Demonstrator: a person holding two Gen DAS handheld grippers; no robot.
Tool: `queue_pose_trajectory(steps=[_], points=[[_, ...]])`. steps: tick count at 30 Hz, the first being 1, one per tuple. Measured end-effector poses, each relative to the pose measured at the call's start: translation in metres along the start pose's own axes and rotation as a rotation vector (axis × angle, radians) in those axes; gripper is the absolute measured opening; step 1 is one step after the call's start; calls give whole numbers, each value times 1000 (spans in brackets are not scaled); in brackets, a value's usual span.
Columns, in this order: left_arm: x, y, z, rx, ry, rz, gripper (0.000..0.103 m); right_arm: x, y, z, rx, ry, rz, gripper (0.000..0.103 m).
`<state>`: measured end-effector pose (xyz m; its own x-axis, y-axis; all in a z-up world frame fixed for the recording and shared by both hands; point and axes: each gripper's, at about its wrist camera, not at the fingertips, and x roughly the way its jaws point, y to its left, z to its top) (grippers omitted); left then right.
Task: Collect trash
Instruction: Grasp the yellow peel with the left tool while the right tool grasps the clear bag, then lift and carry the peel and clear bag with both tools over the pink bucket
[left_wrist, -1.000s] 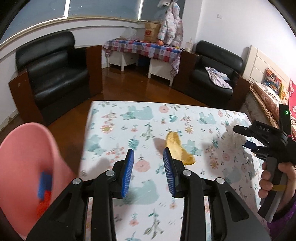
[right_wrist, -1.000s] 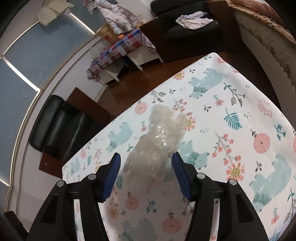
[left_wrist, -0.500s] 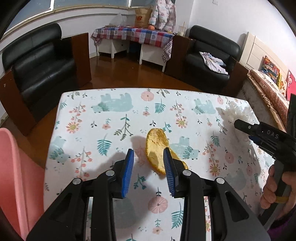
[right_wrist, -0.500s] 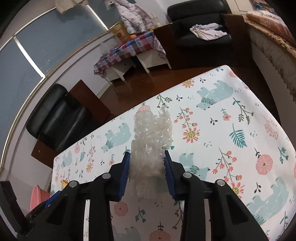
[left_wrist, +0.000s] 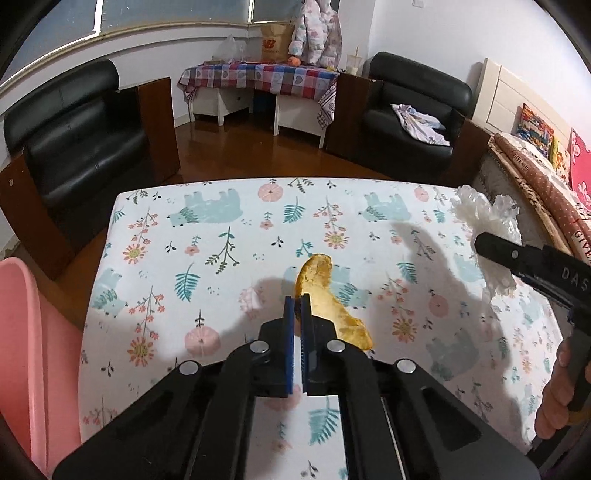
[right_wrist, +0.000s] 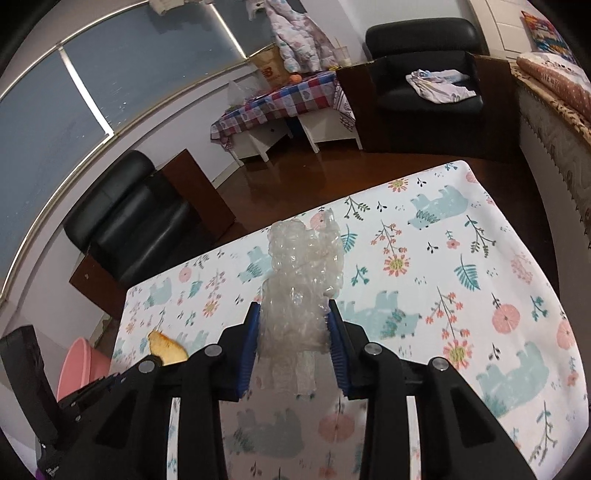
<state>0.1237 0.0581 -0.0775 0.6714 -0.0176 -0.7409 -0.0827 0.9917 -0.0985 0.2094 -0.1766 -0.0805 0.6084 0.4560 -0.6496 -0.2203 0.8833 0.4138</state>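
Two downward wrist views, shared table (left_wrist: 155, 236)

A home living room: black armchairs (left_wrist: 74, 147), a checked-cloth side table (left_wrist: 266, 75)

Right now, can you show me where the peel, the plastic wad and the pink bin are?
peel (left_wrist: 325, 291), left wrist view, on its yellow middle.
plastic wad (right_wrist: 299, 291), right wrist view, on its crinkled middle between the pads.
pink bin (left_wrist: 22, 332), left wrist view, on its wall.
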Motion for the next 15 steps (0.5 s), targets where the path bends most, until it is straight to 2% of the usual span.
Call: queue_pose_trajectory(steps=[15], points=[[-98, -5, -28, 6, -109, -9, 2, -82, 50, -48, -132, -24, 53, 35]])
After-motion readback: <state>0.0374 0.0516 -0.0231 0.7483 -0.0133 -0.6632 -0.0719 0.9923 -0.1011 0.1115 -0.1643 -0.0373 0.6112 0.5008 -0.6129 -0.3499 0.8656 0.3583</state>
